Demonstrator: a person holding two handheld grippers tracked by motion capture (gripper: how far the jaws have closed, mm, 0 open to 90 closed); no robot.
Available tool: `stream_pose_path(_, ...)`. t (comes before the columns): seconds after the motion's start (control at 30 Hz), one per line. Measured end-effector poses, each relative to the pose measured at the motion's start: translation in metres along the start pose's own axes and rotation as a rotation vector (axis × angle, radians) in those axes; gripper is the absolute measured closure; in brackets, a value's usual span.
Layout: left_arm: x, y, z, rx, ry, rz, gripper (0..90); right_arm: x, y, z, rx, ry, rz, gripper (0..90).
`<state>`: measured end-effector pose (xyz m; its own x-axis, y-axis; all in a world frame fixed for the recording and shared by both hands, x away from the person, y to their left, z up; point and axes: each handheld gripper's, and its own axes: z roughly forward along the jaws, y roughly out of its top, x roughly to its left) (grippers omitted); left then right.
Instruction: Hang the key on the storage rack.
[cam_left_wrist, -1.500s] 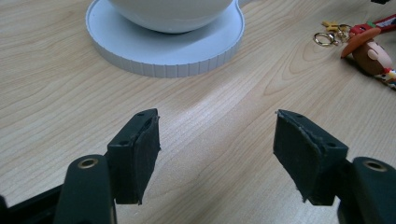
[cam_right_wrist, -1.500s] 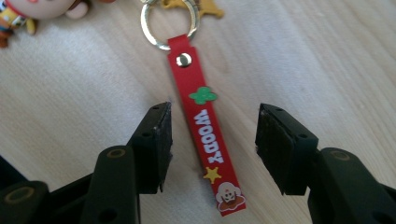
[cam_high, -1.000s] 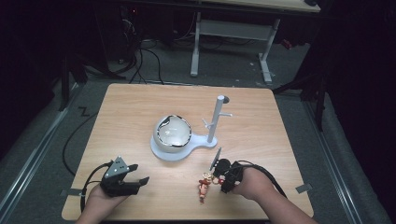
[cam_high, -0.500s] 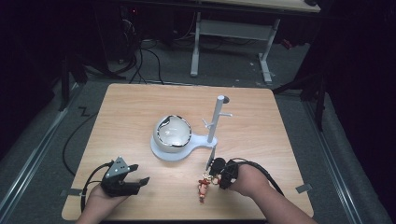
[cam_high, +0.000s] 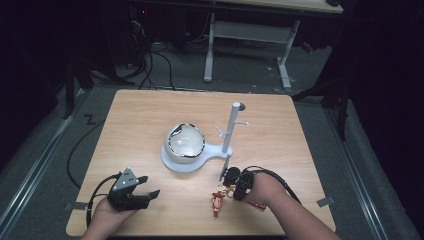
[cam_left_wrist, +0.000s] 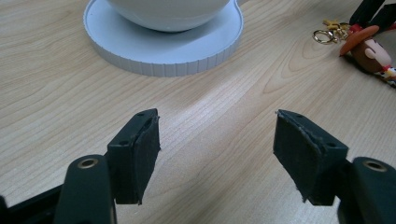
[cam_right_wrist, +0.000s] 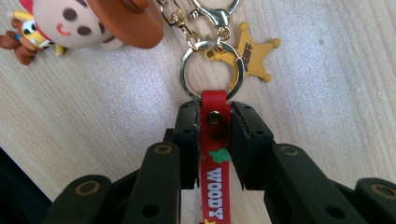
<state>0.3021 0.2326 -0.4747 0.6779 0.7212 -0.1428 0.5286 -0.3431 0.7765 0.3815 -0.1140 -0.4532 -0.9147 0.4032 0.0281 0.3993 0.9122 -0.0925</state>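
High view: left gripper (cam_high: 150, 192) rests front-left of the white stand (cam_high: 190, 160), jaws spread, nothing between them. Keychain (cam_high: 218, 197) lies just in front of the stand; right gripper (cam_right_wrist: 214, 122) pinches its red strap (cam_right_wrist: 214, 140).

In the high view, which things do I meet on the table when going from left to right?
Left gripper, open → white bowl on round white base → cowboy figure keychain → slim white peg stand → right gripper, shut on the keychain's red strap.
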Motion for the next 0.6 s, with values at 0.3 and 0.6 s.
stream_pose_path(0.3, -0.0005, 0.0001, 0.0005, 0.002, -0.001, 0.004, 32.0, 0.0017, 0.0009, -0.0002, 0.008, -0.010, -0.001, 74.4)
stream_pose_path(0.6, -0.0009, -0.0001, 0.0011, 0.004, -0.003, 0.005, 32.0, 0.0027, 0.0004, 0.0001, 0.001, -0.008, -0.001, 74.5)
